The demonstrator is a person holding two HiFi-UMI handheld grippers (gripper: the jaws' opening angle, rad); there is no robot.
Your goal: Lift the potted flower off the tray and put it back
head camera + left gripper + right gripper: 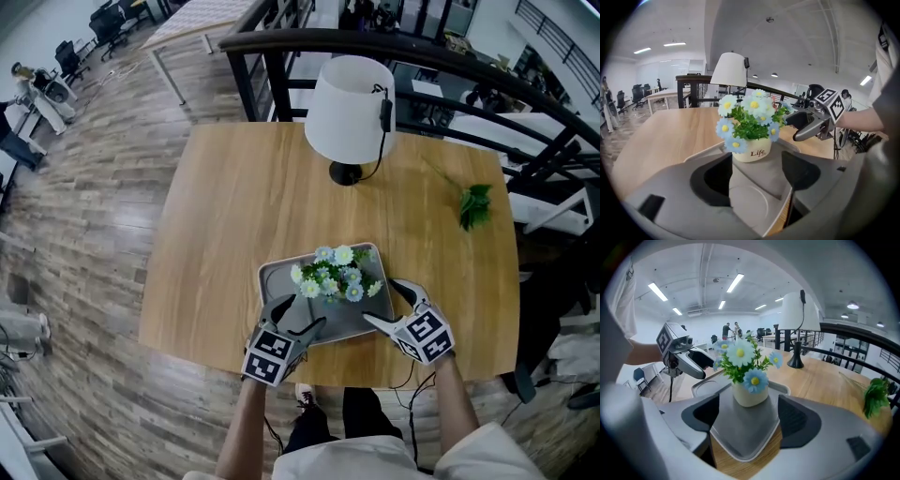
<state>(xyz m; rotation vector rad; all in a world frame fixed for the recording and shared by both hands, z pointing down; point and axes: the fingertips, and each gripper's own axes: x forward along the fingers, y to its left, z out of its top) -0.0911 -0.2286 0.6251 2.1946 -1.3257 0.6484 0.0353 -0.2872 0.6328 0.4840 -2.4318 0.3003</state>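
A cream pot of blue, white and yellow daisies (pixel 336 275) stands upright on a grey tray (pixel 277 281) near the table's front edge. My left gripper (pixel 298 317) is open over the tray's front left part, short of the pot. My right gripper (pixel 384 302) is open at the tray's right side. In the left gripper view the pot (pixel 751 152) sits ahead, beyond the wide-apart jaws of the left gripper (pixel 757 173); the right gripper (pixel 811 124) shows behind it. In the right gripper view the pot (pixel 750 392) stands just beyond the right gripper (pixel 747 416), untouched.
A white table lamp (pixel 349 108) with a black base stands at the back of the wooden table (pixel 225 216). A green sprig (pixel 475 204) lies at the right. A black railing (pixel 422 56) runs behind the table. The person stands at the front edge.
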